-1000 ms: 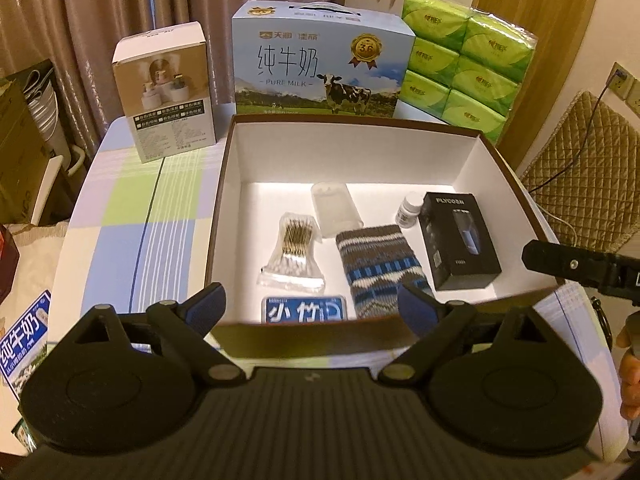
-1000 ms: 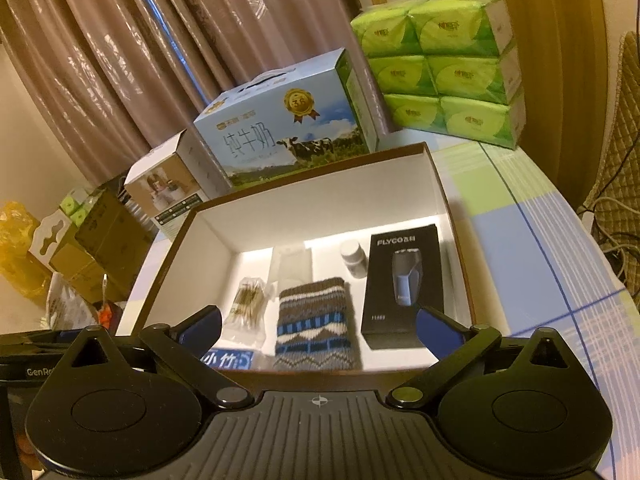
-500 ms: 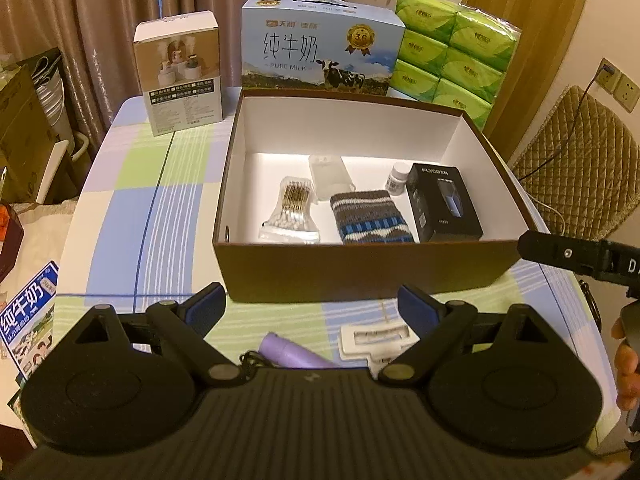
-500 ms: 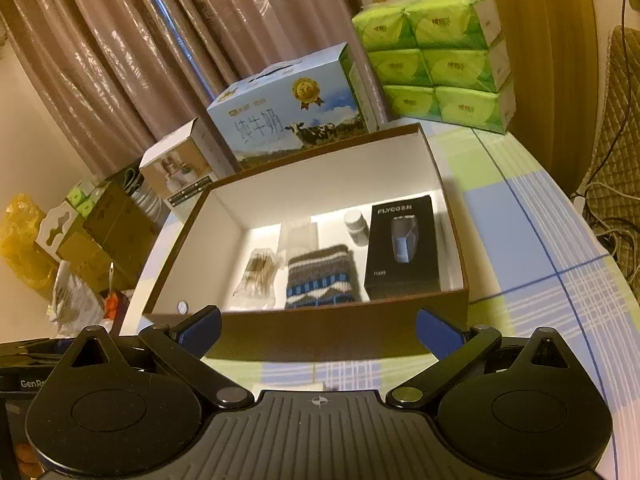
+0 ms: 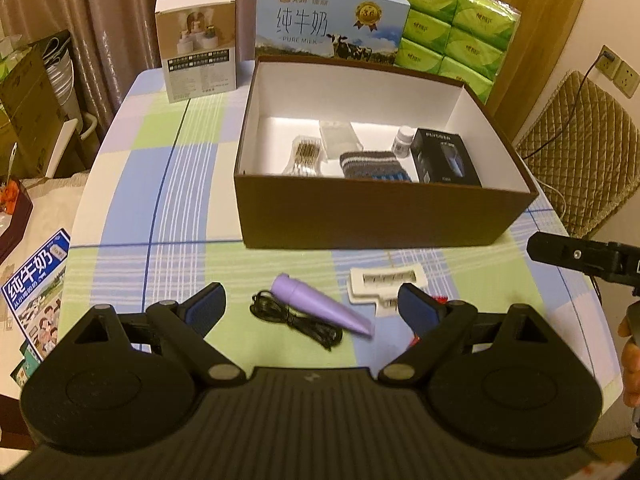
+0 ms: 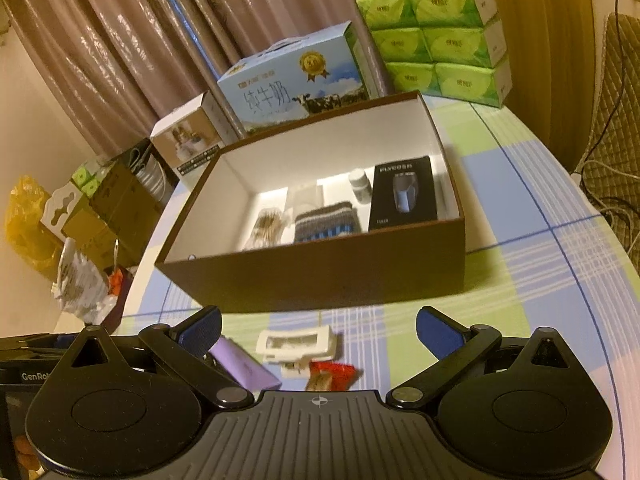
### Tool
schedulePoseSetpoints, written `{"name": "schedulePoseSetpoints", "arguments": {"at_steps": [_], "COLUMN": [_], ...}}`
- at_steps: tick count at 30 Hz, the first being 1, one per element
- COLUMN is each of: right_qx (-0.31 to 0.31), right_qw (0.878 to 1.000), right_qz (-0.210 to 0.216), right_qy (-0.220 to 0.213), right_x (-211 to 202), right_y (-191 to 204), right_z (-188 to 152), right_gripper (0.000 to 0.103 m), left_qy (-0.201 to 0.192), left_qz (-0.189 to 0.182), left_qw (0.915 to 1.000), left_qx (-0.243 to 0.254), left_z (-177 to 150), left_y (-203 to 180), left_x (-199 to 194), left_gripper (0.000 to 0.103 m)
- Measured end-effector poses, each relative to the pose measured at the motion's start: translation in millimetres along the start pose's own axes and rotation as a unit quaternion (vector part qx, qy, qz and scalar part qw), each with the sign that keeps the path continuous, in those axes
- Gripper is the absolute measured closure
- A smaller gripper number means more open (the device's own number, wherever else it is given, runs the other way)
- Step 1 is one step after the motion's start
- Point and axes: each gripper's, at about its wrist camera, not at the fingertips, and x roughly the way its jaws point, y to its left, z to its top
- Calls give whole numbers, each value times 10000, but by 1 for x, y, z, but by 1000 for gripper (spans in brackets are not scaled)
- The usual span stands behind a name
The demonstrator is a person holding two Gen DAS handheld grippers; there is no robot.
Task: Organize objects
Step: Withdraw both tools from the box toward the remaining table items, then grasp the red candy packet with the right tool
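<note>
While both tools, left (image 5: 312,304) and right (image 6: 318,326), hover spread and empty, only the left view shows the black cable (image 5: 296,320) beside the purple cone (image 5: 320,306) on the checked bench (image 5: 160,208), before the brown box (image 5: 380,216); curtains (image 6: 100,52) behind.

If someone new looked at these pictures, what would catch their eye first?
Probably the big brown box open in the middle of the checked table, with a black carton lying at its right end. Next, the bright green tissue packs stacked behind it, and the purple tube lying between the open left gripper fingers.
</note>
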Motion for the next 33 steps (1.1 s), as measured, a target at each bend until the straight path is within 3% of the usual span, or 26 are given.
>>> {"name": "schedulePoseSetpoints", "arguments": {"at_steps": [18,33], "right_qx": [-4,-170], "right_qw": [9988,9969], "right_qz": [0,-58], "right_qy": [487,772], "right_x": [10,23], "right_y": [-2,2], "right_z": [-41,-56], "right_gripper": [2,2], "left_qy": [431,586], "left_qz": [86,85], "left_qw": [9990,9982], "left_qx": [-94,-52], "left_z": [-46,-60], "left_y": [4,2], "left_x": [6,17], "left_gripper": [12,12]}}
